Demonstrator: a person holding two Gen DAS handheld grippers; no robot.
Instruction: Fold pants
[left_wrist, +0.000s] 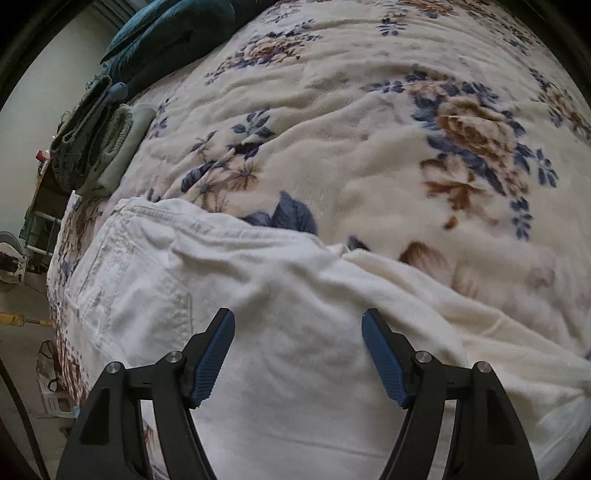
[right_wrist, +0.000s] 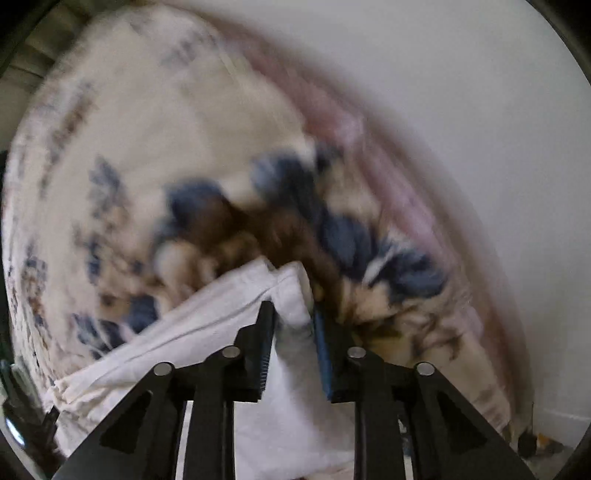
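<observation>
The right gripper has its two black fingers with blue ribbed pads drawn narrow, and a bunched fold of the white cotton pants fills the gap between them, cloth touching both pads, so it grips the fabric near a hem or leg end. From that pinch the pants run down and to the left across the right wrist view, over a cream plush blanket printed with blue and brown flowers; this view is smeared by motion, and a pale plain wall lies past the bed's pinkish edge. The left gripper stands wide, its blue pads well apart, pointing down at a smooth stretch of the same pants with nothing pinched between the fingers; whether the tips touch the cloth cannot be told. The waistband and a stitched back pocket lie to the left of it. Beyond the pants spreads the floral blanket. At the bed's far left edge sits a stack of folded clothes in denim blue and pale green, with a dark teal velvety cushion behind it.
</observation>
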